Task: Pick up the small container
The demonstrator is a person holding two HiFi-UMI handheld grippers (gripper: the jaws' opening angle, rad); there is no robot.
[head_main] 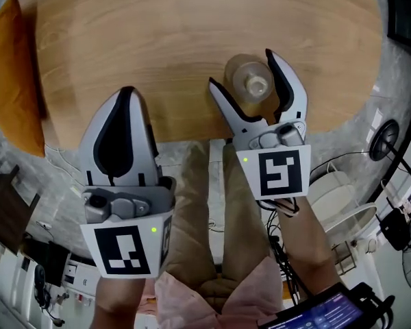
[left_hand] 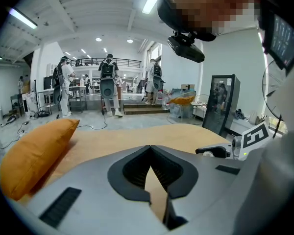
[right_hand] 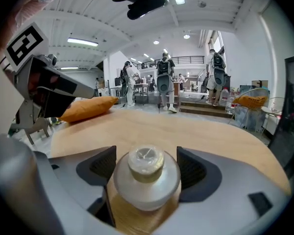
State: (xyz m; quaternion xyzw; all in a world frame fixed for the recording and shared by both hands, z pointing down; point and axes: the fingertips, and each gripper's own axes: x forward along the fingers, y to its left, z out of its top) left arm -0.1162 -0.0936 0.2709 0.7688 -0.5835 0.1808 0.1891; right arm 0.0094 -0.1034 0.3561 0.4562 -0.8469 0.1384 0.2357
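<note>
Nearest, the person's tan trousers [head_main: 198, 211] fill the lower middle of the head view, with a gripper on each side of them.

The left gripper [head_main: 127, 91] is at the near left, its tip over the near edge of the wooden table [head_main: 192, 19]. Its jaws are pressed together at the tips and hold nothing. In the left gripper view only a thin wedge of tabletop shows below the point where they meet.

The right gripper [head_main: 240, 67] reaches a little farther in, at the near right of the table, with its jaws spread wide. The small container [head_main: 250, 79] stands upright on the wood between them, close to the right jaw in the head view. It is a clear, rounded jar with a short capped neck on top. In the right gripper view the small container [right_hand: 146, 180] fills the space between the two dark pads. I cannot tell whether either pad touches it. It rests on the table and is not lifted.

Farther off, the rest of the tabletop is bare wood. An orange cushion [head_main: 14, 74] lies along the table's left edge, well apart from the container.

Beyond the table, both gripper views show a bright hall with ceiling strip lights. Several people [left_hand: 108, 84] stand there at the far side.
</note>
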